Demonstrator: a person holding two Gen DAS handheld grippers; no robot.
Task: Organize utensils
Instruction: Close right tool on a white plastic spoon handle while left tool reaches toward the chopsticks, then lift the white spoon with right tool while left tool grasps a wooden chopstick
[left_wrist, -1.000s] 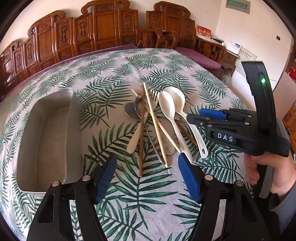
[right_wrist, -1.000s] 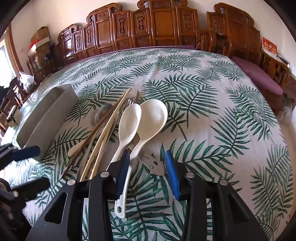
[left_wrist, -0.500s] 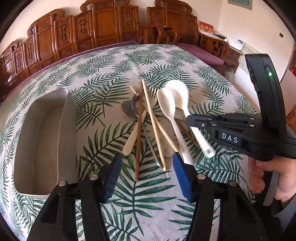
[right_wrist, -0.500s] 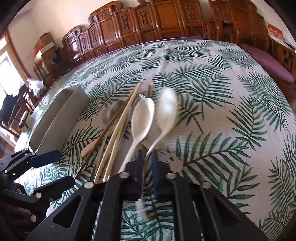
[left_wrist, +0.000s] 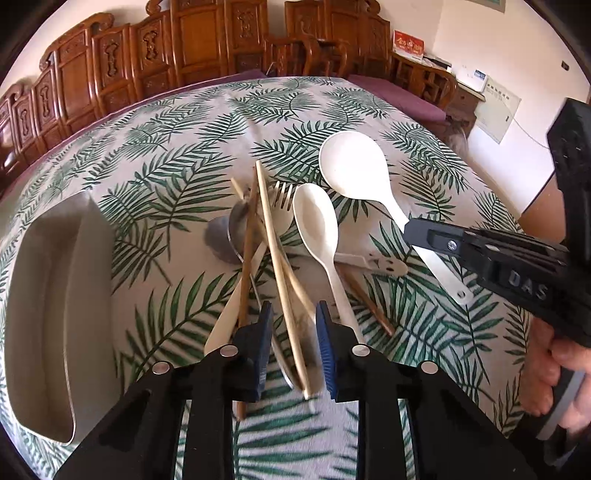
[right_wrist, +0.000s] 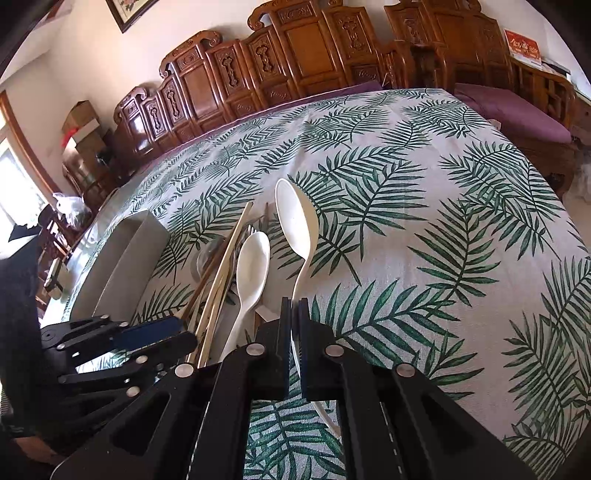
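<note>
The right gripper (right_wrist: 294, 317) is clenched on the handle of the large white spoon (right_wrist: 295, 221), whose bowl is lifted above the leaf-print cloth of the bench (right_wrist: 424, 240); in the left wrist view that spoon (left_wrist: 352, 171) sits in the upper middle of the frame, its handle running down to the right gripper (left_wrist: 415, 232) at the right.

The left gripper (left_wrist: 293, 332) stands at the lower middle, its jaws partly parted around the pale chopstick (left_wrist: 275, 258) and the ends of other utensils, not pressing on them.

The smaller white spoon (left_wrist: 317, 225) lies in the pile just right of the chopstick, beside a fork (left_wrist: 282, 194) and a metal spoon (left_wrist: 223, 238).

A grey tray (left_wrist: 92, 295) lies at the left edge.
</note>
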